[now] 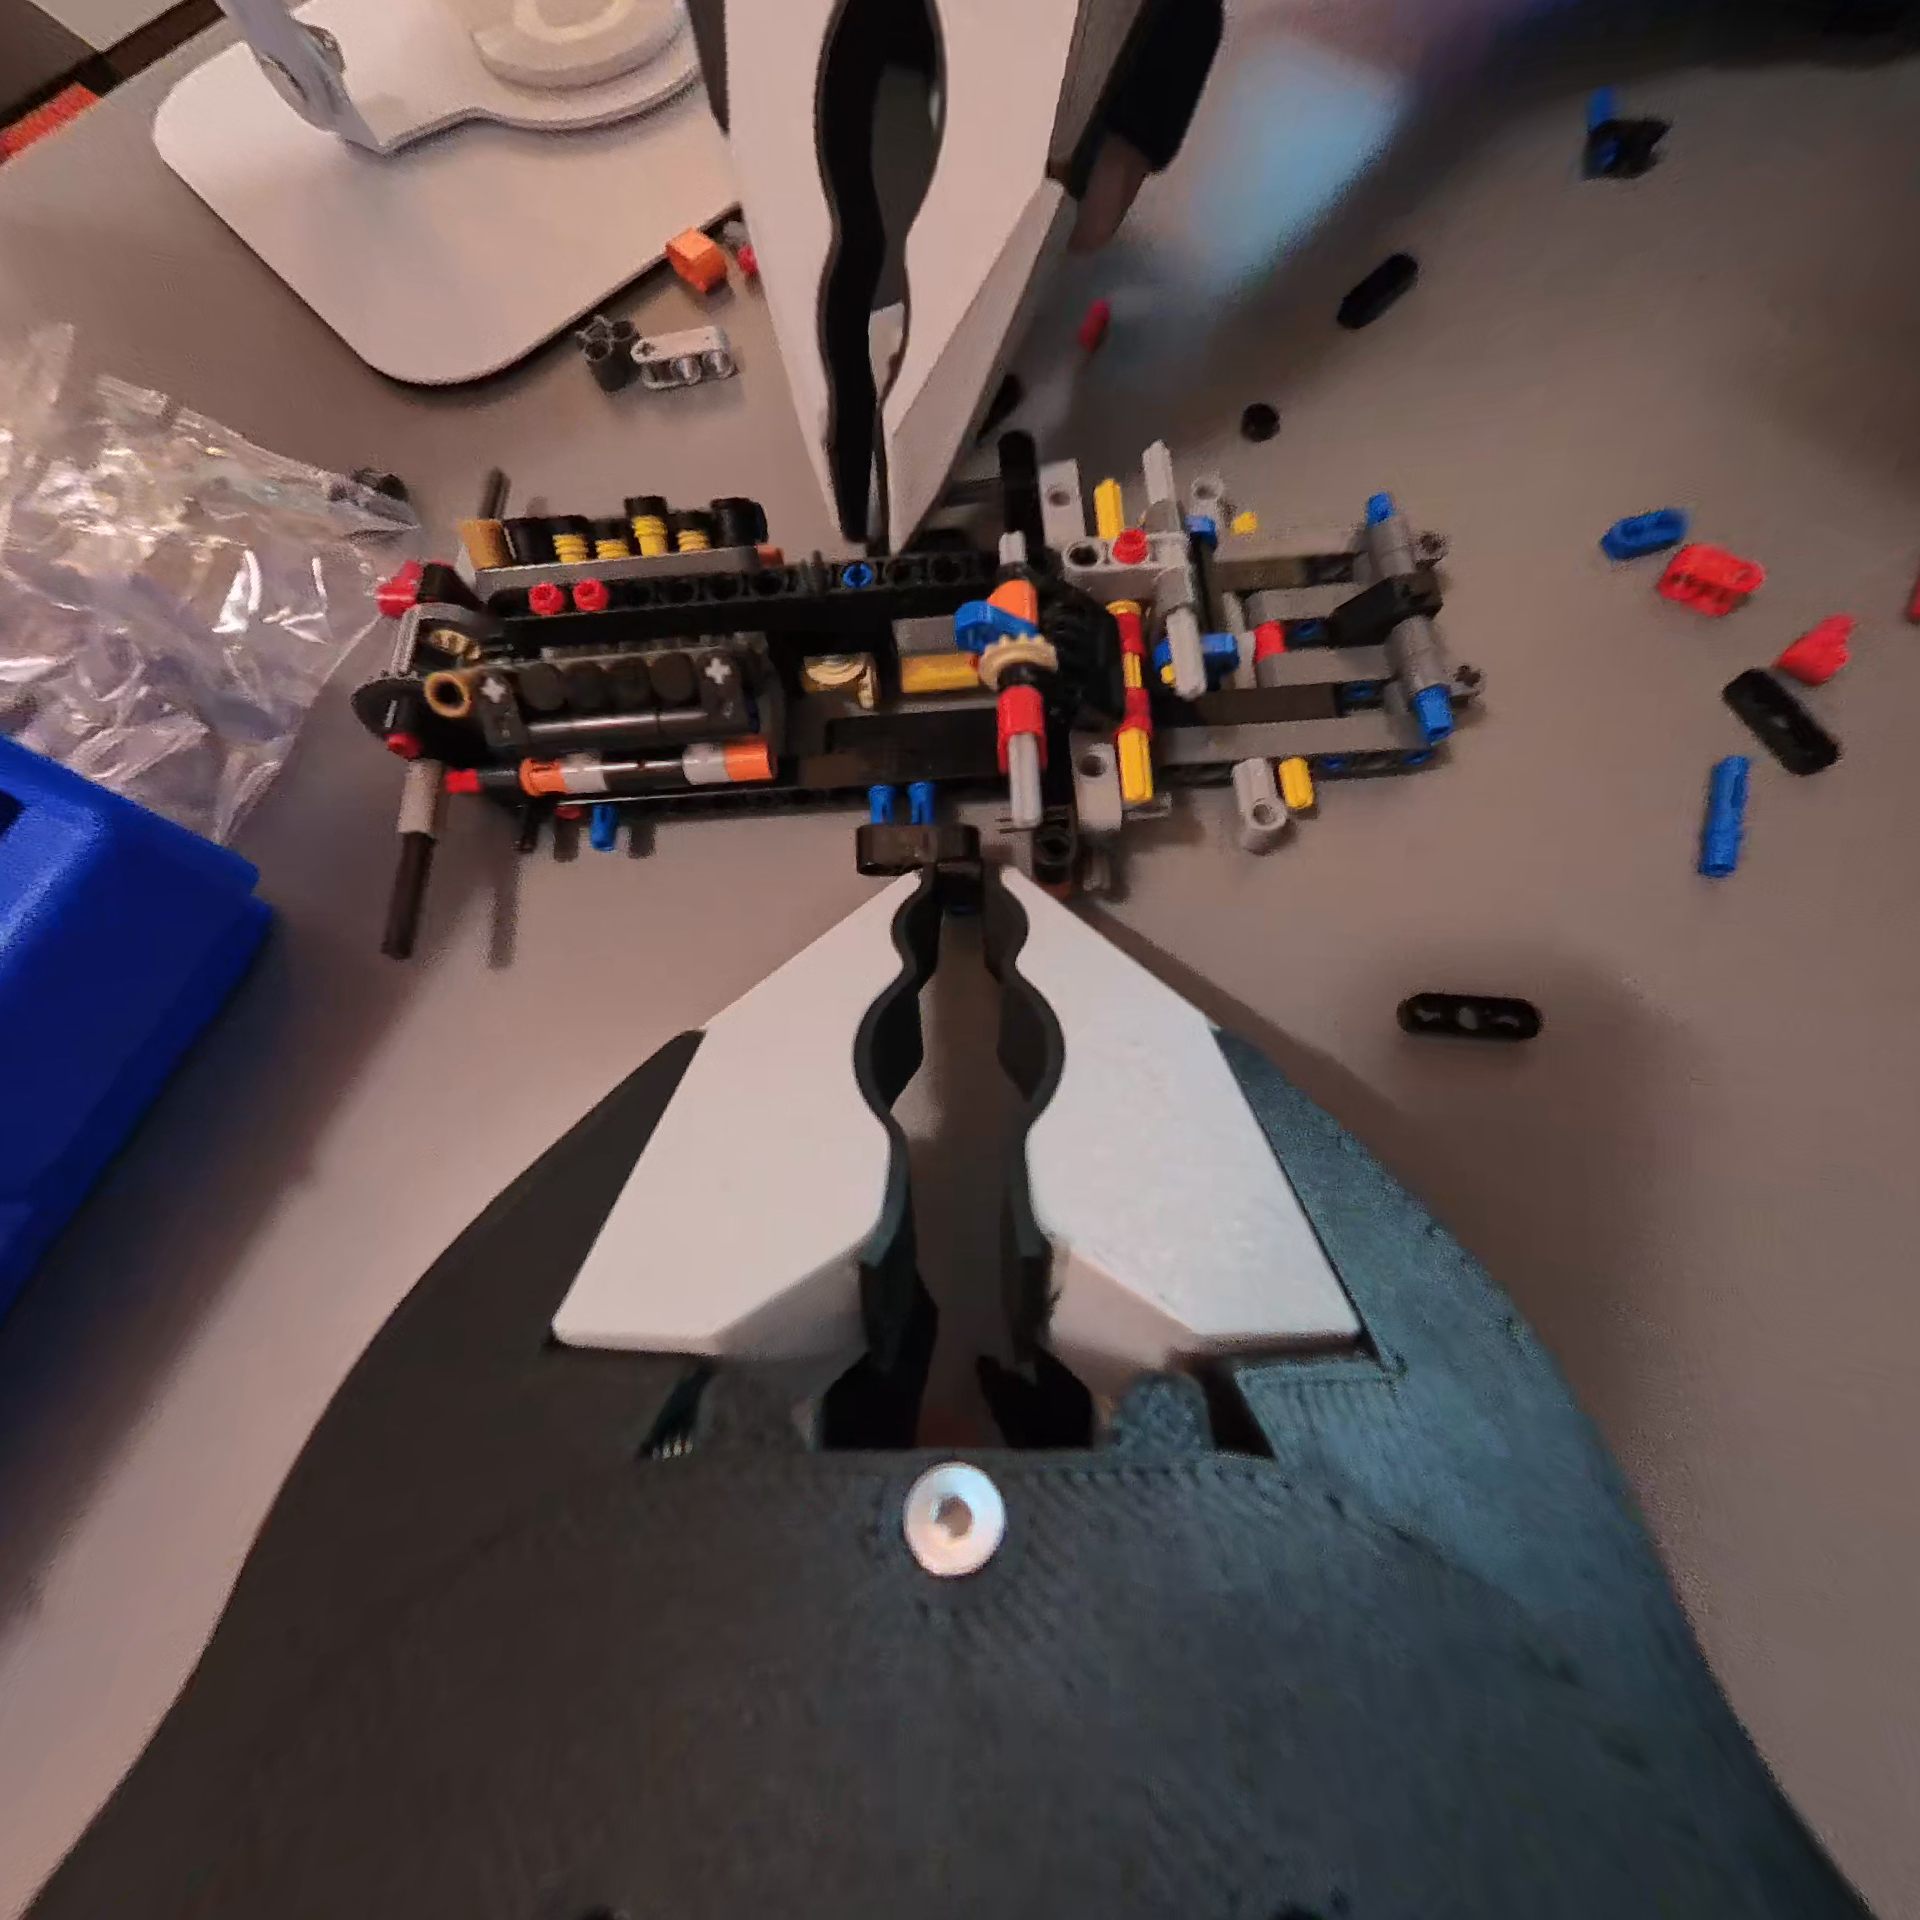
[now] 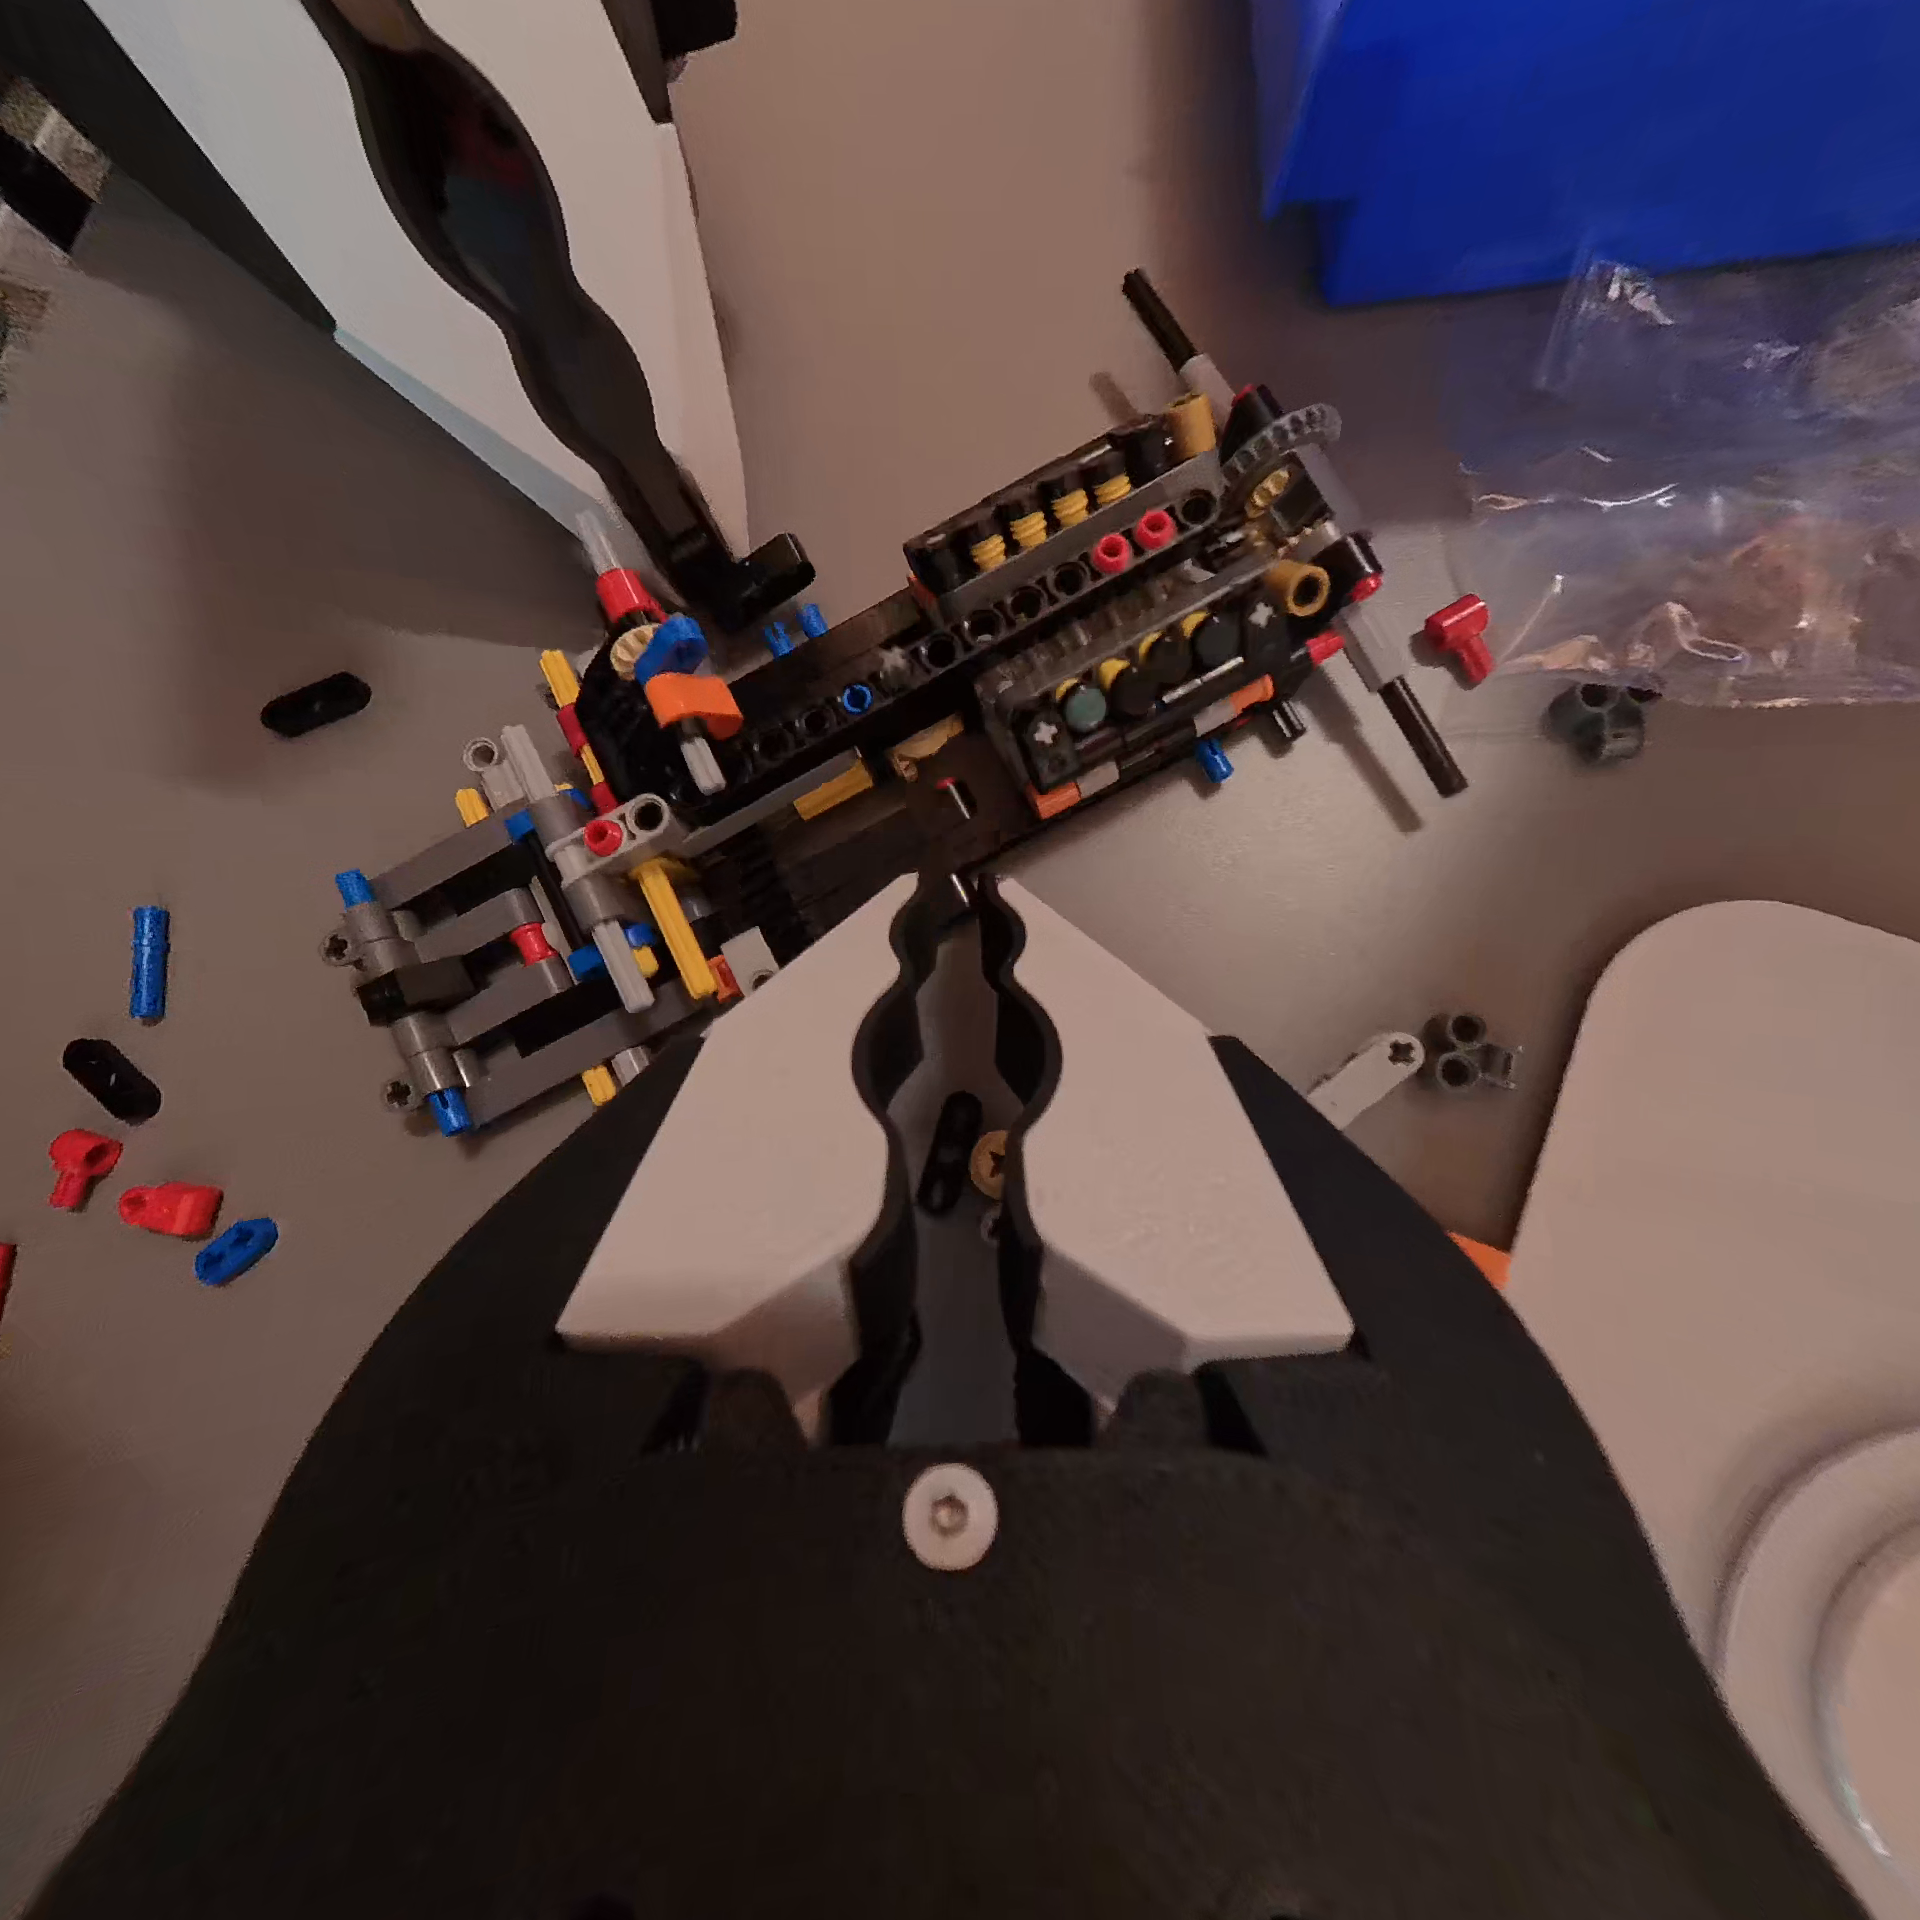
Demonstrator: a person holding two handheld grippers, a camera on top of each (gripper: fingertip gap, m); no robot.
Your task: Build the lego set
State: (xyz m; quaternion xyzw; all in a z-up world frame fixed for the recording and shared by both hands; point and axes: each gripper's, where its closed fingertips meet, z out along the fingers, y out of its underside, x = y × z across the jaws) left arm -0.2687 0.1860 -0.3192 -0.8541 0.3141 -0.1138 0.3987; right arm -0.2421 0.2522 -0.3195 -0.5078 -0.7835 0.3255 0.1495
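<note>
We see left hand-held gripper [image 1: 958, 896] pinching black connector [image 1: 916, 844] just at 6 o'clock of chassis [image 1: 831, 665], blue pins [image 1: 900, 800] facing it; chassis long axis 9-to-3. Right hand-held gripper [image 2: 961, 894] pinches chassis far edge.

Lego chassis [image 1: 914, 665] mid-table [image 1: 1351, 1195], loose pieces [image 1: 1704, 577] right, bag [image 1: 156, 540] left

Lego model [image 1: 914, 665]: glossy, smooth plastic
Left gripper [image 1: 958, 894]: matt black body with rough layered grain, smooth white fingers [image 1: 790, 1143]
Screw [image 1: 954, 1519]: shiny metal
Bag [image 1: 156, 540]: clear crinkled plastic
Table [image 1: 1558, 1195]: smooth matt grey
Bin [image 2: 1579, 135]: blue plastic
</note>
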